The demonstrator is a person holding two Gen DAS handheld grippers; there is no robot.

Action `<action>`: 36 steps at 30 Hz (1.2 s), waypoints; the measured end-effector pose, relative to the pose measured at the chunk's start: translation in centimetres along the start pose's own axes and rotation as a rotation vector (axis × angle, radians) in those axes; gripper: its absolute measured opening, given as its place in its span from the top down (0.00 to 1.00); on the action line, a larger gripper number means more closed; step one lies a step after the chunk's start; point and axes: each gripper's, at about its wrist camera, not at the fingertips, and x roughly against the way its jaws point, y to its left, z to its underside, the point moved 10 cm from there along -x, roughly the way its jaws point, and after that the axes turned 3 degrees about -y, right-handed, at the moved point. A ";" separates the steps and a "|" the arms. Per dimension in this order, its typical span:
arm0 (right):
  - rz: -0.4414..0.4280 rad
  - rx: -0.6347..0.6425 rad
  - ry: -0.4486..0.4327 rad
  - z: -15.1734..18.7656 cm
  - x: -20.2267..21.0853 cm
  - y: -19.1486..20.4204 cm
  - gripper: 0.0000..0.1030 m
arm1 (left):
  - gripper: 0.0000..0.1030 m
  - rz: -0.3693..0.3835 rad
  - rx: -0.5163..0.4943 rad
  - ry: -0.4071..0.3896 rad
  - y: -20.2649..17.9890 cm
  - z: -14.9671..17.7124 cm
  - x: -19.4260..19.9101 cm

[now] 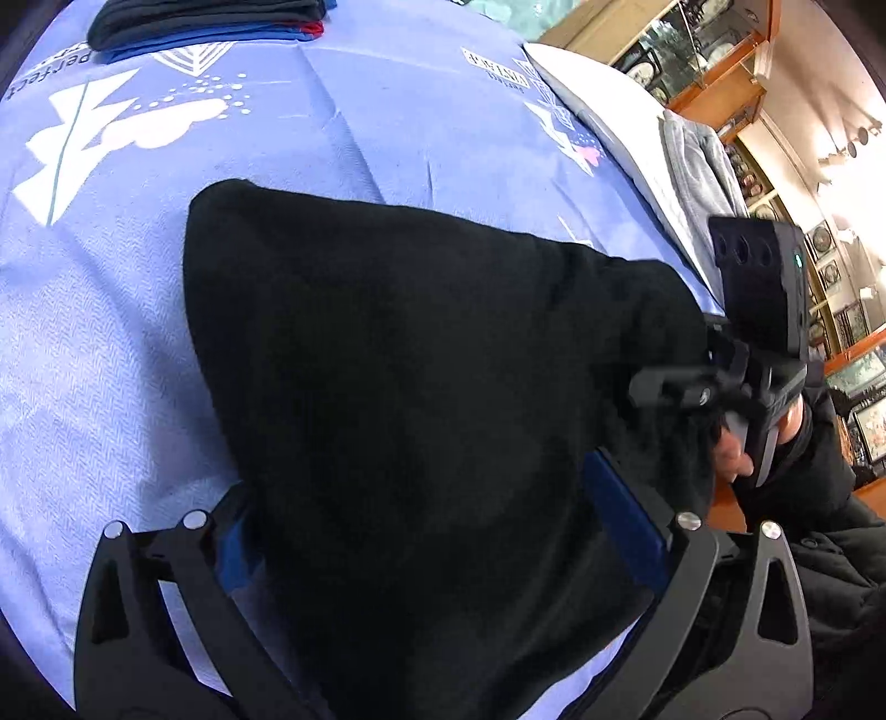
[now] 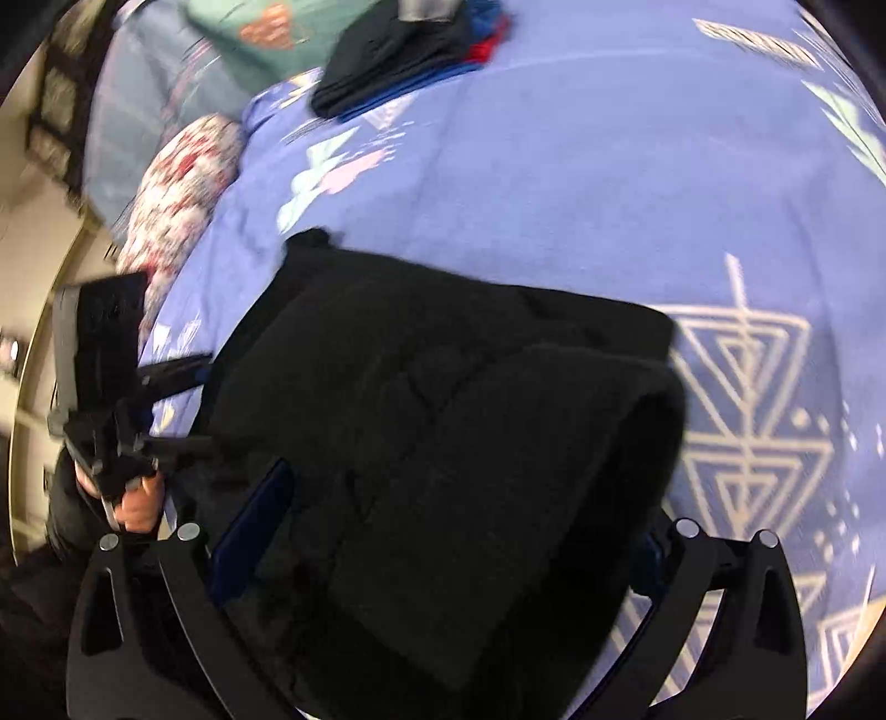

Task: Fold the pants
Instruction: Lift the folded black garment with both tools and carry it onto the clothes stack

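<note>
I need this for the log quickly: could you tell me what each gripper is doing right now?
Left gripper: fingers spread wide around the black pants, open.
Right gripper: also open, the pants bundled between its fingers.

This looks like a home: a bed with a light blue printed bedsheet [image 1: 354,127], a flowery red and white pillow [image 2: 177,188], and wooden glass-front shelves [image 1: 714,61] holding plates

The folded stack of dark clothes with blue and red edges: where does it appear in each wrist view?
Left wrist view: the folded stack of dark clothes lies at the top left, on the far part of the blue patterned bedsheet.
Right wrist view: the stack lies at the top centre, beyond the black pants.
Shared landmark: the black pants fill the lower middle of both views.
</note>
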 end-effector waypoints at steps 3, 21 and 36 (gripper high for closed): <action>0.076 0.087 -0.016 0.5 0.5 -0.3 0.35 | 0.23 -0.071 -0.008 -0.025 0.0 -0.1 0.3; -0.085 0.011 -0.069 -0.8 2.1 1.5 0.62 | 0.58 0.013 0.015 -0.080 -0.9 -1.8 2.1; -0.070 0.215 -0.370 -27.1 9.4 10.6 0.62 | 0.58 -0.192 -0.108 -0.467 2.4 -26.3 17.5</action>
